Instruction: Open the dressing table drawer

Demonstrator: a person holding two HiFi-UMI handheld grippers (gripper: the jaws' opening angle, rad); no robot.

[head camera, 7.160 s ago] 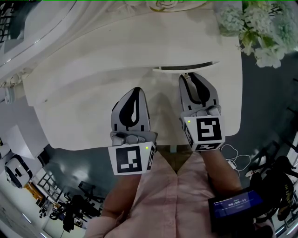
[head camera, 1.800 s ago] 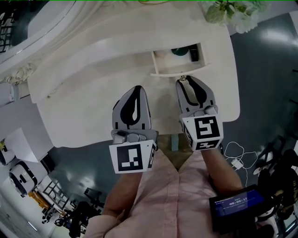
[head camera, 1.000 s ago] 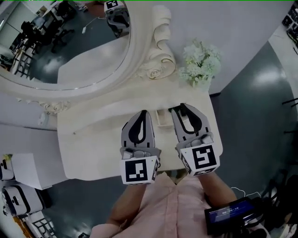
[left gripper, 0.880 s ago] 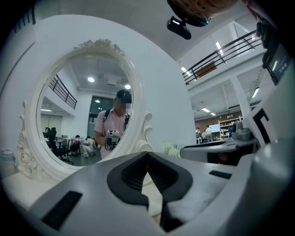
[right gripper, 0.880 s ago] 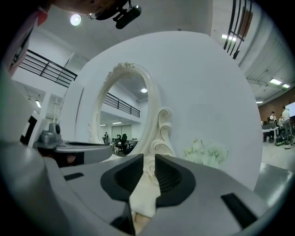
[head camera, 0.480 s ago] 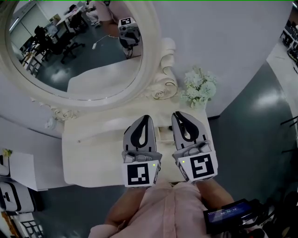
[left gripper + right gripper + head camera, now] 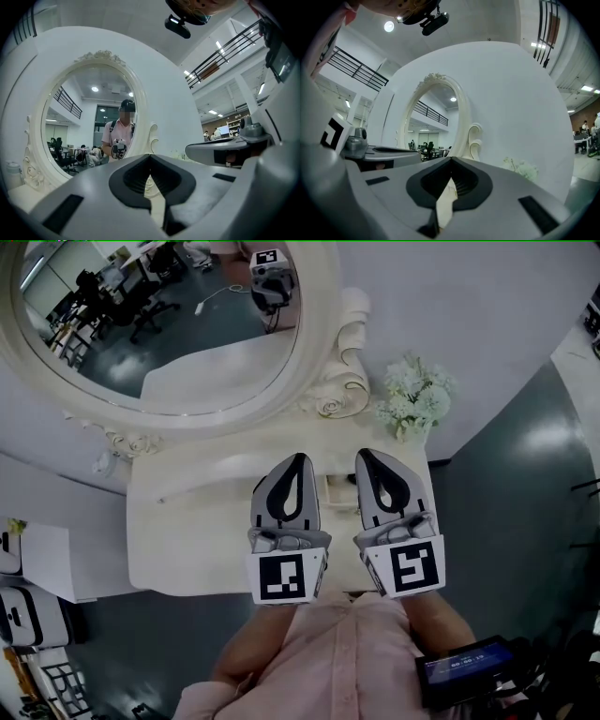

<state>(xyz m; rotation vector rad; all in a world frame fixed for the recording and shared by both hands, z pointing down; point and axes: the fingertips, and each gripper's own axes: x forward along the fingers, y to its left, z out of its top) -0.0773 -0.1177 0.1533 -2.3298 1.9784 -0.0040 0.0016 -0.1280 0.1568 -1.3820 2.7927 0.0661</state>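
Observation:
The white dressing table (image 7: pixel 187 540) lies below me, and its small drawer (image 7: pixel 337 491) shows pulled out between my two grippers. The left gripper (image 7: pixel 298 458) and the right gripper (image 7: pixel 364 454) hang side by side above the tabletop, pointing level toward the mirror. Neither touches the drawer. The left gripper (image 7: pixel 150 157) has its jaws together with nothing in them. The right gripper (image 7: pixel 451 160) has just been closing its jaws; they now meet and hold nothing.
An oval mirror (image 7: pixel 169 334) in a carved cream frame stands at the back of the table. White flowers (image 7: pixel 417 395) sit at its right end. A dark device with a lit screen (image 7: pixel 464 667) hangs at the person's right hip. Grey floor surrounds the table.
The drawer, shut in the oldest frame, now stands open. Both grippers have lifted away from it, the right jaws have closed, and more of the mirror has come into view.

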